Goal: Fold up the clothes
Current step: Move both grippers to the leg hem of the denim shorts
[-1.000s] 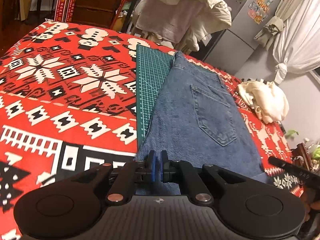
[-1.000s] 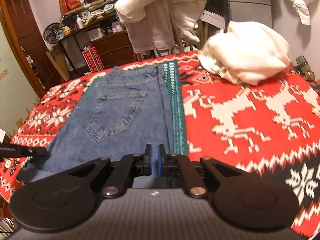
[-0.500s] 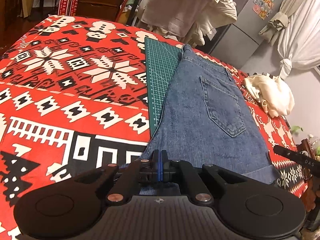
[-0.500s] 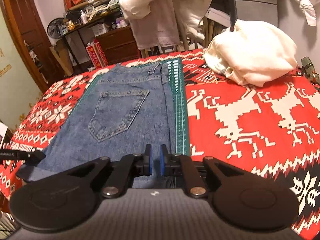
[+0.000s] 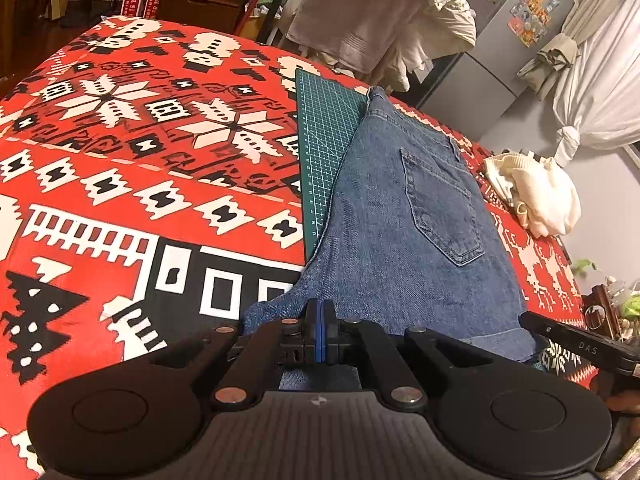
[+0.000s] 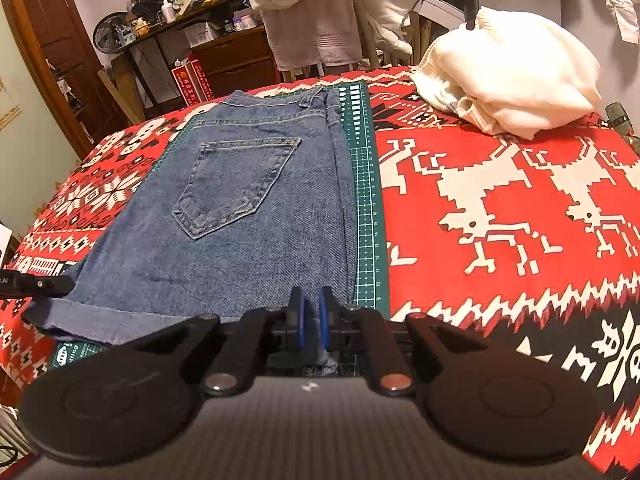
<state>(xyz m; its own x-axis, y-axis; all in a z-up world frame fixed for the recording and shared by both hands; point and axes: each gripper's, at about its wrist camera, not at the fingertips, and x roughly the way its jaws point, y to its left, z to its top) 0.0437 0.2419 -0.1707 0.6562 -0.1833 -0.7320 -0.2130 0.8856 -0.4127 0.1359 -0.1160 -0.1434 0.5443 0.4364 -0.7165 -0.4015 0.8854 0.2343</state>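
Observation:
Blue denim jeans (image 5: 400, 240) (image 6: 240, 232) lie folded, back pocket up, on a green cutting mat (image 5: 324, 152) (image 6: 366, 208) over a red patterned tablecloth (image 5: 140, 168). My left gripper (image 5: 320, 330) is at the hem's left corner, its blue pads pressed together on the denim. At the hem's right corner my right gripper (image 6: 311, 320) holds its pads a narrow gap apart, with bunched denim between the fingers. Each gripper's tip shows at the edge of the other view: the right gripper (image 5: 580, 348) and the left gripper (image 6: 36, 284).
A cream sweater (image 6: 508, 88) (image 5: 536, 196) lies heaped on the table's far right. Behind the table, clothes hang over a chair (image 6: 340, 12). A wooden cabinet (image 6: 236, 60) and cluttered shelves stand further back, and a grey fridge (image 5: 516, 32) at the rear.
My left gripper's pads closed from a small gap onto the hem. Both views have shifted, so the jeans look larger and the hem edge now shows.

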